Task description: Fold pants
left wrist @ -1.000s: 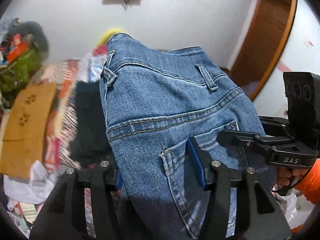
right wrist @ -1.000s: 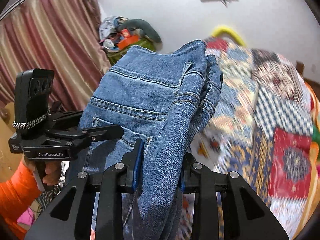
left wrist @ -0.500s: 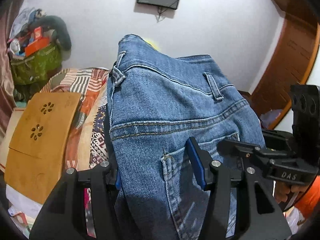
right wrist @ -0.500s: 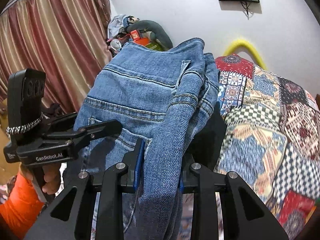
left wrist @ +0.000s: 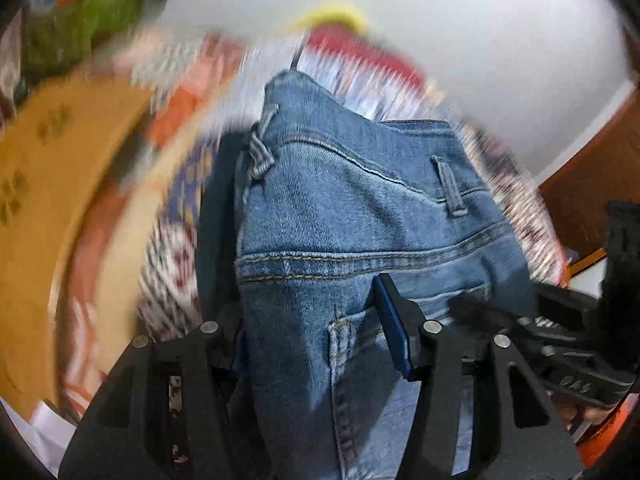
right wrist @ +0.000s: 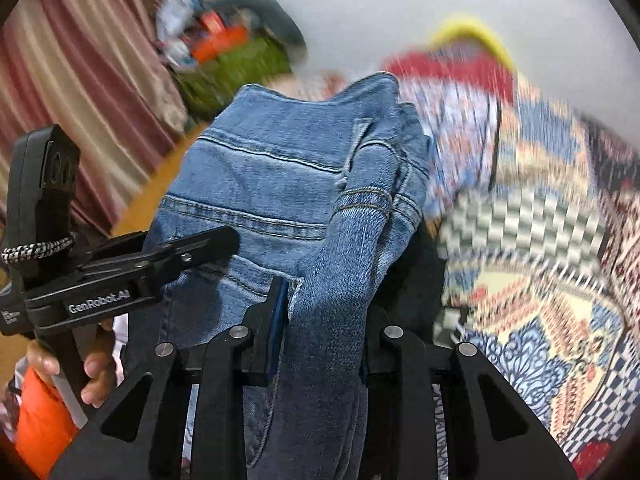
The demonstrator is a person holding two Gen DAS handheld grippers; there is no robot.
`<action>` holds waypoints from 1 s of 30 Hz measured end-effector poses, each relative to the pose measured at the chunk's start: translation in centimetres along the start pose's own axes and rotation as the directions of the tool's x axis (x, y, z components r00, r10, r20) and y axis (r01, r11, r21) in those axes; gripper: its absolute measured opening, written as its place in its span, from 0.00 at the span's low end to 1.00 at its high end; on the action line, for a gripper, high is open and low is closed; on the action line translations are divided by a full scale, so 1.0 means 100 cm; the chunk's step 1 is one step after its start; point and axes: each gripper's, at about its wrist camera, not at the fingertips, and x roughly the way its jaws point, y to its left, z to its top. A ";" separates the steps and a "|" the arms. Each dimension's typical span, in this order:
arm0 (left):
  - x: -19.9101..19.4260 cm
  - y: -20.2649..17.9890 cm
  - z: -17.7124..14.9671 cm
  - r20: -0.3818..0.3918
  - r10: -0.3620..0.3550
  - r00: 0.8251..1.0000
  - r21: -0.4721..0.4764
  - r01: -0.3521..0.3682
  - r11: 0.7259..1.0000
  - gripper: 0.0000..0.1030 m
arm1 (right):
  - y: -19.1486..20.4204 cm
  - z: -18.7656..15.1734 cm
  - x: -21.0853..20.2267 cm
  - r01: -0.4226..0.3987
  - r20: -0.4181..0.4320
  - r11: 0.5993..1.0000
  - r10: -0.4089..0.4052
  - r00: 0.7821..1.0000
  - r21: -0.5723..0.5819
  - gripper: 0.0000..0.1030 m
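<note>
Nearest each lens, both claws grip the blue jeans (left wrist: 360,220). The left claw (left wrist: 320,344) is about half open, clamped over a thick fold by the back pocket; the right claw (right wrist: 320,332) pinches a narrower bunched fold. The jeans rise toward 12 o'clock, waistband topmost. Beyond lies a blurred patterned bed cover (right wrist: 540,280), with a wooden board (left wrist: 60,200) at 9 o'clock in the left view.

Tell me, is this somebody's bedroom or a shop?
Most likely a bedroom in a home. A patterned patchwork bedspread covers what looks like a bed, striped curtains hang at one side, and a pile of clothes and bags sits against the white wall.
</note>
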 end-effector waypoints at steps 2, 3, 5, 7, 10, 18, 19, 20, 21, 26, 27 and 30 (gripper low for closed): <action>0.006 0.007 -0.009 0.020 -0.002 1.000 -0.003 0.002 1.000 0.58 | -0.009 -0.008 0.018 0.022 -0.075 1.000 -0.022 0.997 -0.007 0.29; 0.000 0.008 -0.013 0.056 -0.007 0.998 0.002 0.007 1.000 0.62 | -0.010 -0.011 0.018 0.026 -0.068 0.999 -0.027 0.997 -0.026 0.29; -0.012 0.006 -0.015 0.095 0.047 0.994 0.023 -0.050 0.998 0.63 | -0.006 -0.019 0.007 0.041 -0.025 0.997 -0.042 0.999 -0.059 0.33; -0.026 -0.004 -0.019 0.107 0.106 0.989 0.061 -0.113 0.992 0.63 | 0.001 -0.025 -0.004 0.078 -0.004 0.993 -0.079 0.997 -0.093 0.34; -0.047 -0.009 -0.024 0.144 0.159 0.977 0.098 -0.174 0.980 0.63 | 0.014 -0.037 -0.028 0.149 0.036 0.976 -0.145 0.989 -0.158 0.34; -0.144 -0.054 -0.049 0.313 0.131 0.941 0.162 -0.189 0.968 0.63 | 0.028 -0.045 -0.107 0.168 0.184 0.976 -0.141 0.973 -0.140 0.34; -0.160 -0.059 -0.054 0.338 0.120 0.934 0.166 -0.184 0.969 0.63 | 0.033 -0.045 -0.118 0.163 0.210 0.977 -0.132 0.969 -0.137 0.34; -0.176 -0.066 -0.058 0.358 0.117 0.926 0.170 -0.188 0.967 0.63 | 0.039 -0.048 -0.137 0.154 0.247 0.979 -0.118 0.962 -0.133 0.34; -0.190 -0.072 -0.062 0.380 0.119 0.917 0.177 -0.198 0.964 0.63 | 0.044 -0.050 -0.150 0.147 0.273 0.980 -0.106 0.956 -0.132 0.34; -0.265 -0.097 -0.093 0.495 0.050 0.867 0.200 -0.170 0.965 0.63 | 0.083 -0.068 -0.226 0.131 0.442 0.977 -0.044 0.896 -0.169 0.34; -0.281 -0.101 -0.102 0.518 0.026 0.855 0.203 -0.152 0.967 0.63 | 0.091 -0.074 -0.237 0.136 0.470 0.975 -0.037 0.882 -0.178 0.34; -0.319 -0.112 -0.127 0.583 0.000 0.812 0.216 -0.155 0.964 0.63 | 0.114 -0.095 -0.274 0.146 0.562 0.969 -0.010 0.827 -0.198 0.34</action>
